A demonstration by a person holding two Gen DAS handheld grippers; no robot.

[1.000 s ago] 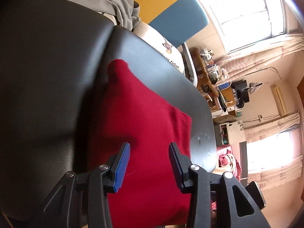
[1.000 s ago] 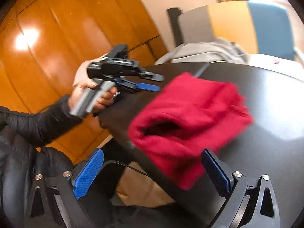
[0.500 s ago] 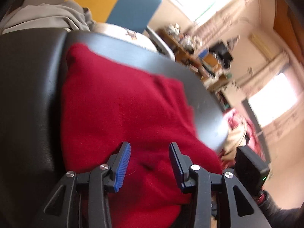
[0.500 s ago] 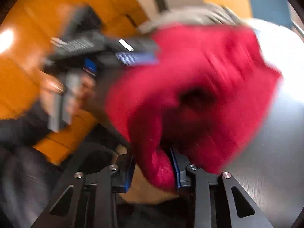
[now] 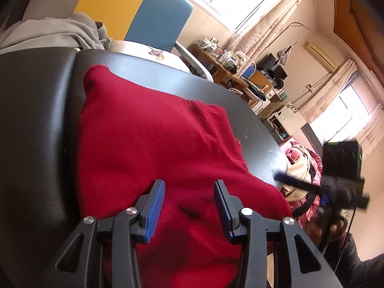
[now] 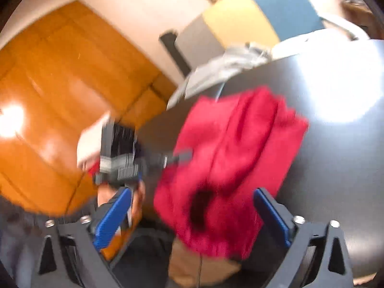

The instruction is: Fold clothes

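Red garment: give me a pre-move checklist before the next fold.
1. Red garment lying on the black table: ok.
2. Near edge fully on the table: not ok, it hangs over the table's edge.
3. Right gripper released: ok, jaws opening, pads clear of the cloth.
4. Left gripper free of cloth: ok, part open, pads above the fabric.
5. Fold edges aligned: cannot tell, the right wrist view is blurred.
6. Grey garment apart from the red one: ok.

Daylight from bright, blown-out curtained windows [image 5: 242, 2] lights the left view; sharp there, with fisheye bending and black corners. The right view is motion-smeared throughout. White glare sits on the dark glossy tabletop [image 6: 340, 88] right of the folded red knit garment [image 6: 230, 168]; hotspot on the orange wooden panelling [image 6: 12, 122] far left.
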